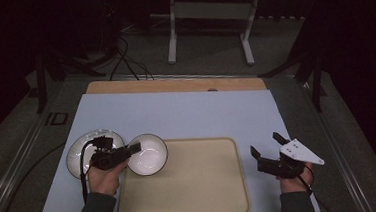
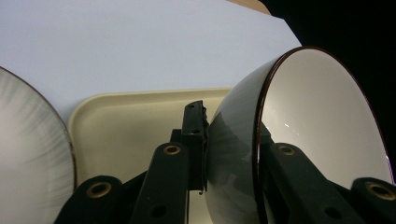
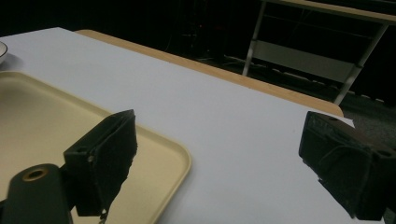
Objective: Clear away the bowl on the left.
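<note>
The left gripper [image 1: 131, 151] has its fingers [image 2: 194, 140] clamped across the rim of the white bowl [image 2: 322, 126] at centre-left of the high view, tilted at the tray's [image 1: 201, 185] upper-left corner beside a plate [image 1: 77, 156]. Best to keep it level over the tray and lower gently — a rim grip can slip. At lower right, the right gripper [image 1: 269, 148] waits with fingers apart.
</note>
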`<state>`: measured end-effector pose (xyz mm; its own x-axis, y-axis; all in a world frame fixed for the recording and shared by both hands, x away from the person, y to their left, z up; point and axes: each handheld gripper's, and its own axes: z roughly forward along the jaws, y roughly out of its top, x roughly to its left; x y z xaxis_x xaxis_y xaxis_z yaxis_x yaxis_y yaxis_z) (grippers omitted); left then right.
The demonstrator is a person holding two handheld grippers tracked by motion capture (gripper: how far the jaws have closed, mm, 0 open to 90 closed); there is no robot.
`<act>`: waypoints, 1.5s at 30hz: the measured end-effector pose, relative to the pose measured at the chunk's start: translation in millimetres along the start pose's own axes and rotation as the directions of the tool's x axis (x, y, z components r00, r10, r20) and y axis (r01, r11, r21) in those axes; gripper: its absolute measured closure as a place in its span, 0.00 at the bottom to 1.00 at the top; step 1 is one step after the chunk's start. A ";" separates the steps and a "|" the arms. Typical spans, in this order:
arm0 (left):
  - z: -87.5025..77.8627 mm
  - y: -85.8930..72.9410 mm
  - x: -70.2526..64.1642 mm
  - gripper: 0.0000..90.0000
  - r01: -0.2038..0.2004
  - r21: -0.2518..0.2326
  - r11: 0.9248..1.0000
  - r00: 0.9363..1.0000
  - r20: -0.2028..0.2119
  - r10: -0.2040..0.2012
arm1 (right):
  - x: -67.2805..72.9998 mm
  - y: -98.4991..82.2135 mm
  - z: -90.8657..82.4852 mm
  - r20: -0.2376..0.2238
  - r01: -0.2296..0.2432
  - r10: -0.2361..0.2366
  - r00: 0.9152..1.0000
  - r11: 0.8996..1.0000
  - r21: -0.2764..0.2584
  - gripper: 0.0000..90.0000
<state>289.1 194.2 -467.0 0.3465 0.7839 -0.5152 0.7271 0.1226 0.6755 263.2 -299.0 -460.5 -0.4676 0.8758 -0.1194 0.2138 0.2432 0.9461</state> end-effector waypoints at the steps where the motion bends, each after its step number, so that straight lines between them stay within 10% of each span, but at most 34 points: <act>1: 0.0 0.0 0.0 0.86 0.000 0.000 1.000 1.000 0.000 0.000 | -0.1 0.0 -0.1 0.000 0.000 0.000 1.000 1.000 0.000 0.12; 45: 26.0 -13.1 -20.7 0.86 -0.029 0.064 0.998 0.999 0.041 0.027 | -0.1 0.2 -0.4 -0.002 0.003 -0.003 1.000 1.000 -0.002 0.12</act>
<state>287.8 160.6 -478.9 0.3898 0.7614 -0.5180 0.7530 0.0603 0.6553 262.9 -299.1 -460.2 -0.4698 0.8744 -0.1216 0.2104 0.2447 0.9465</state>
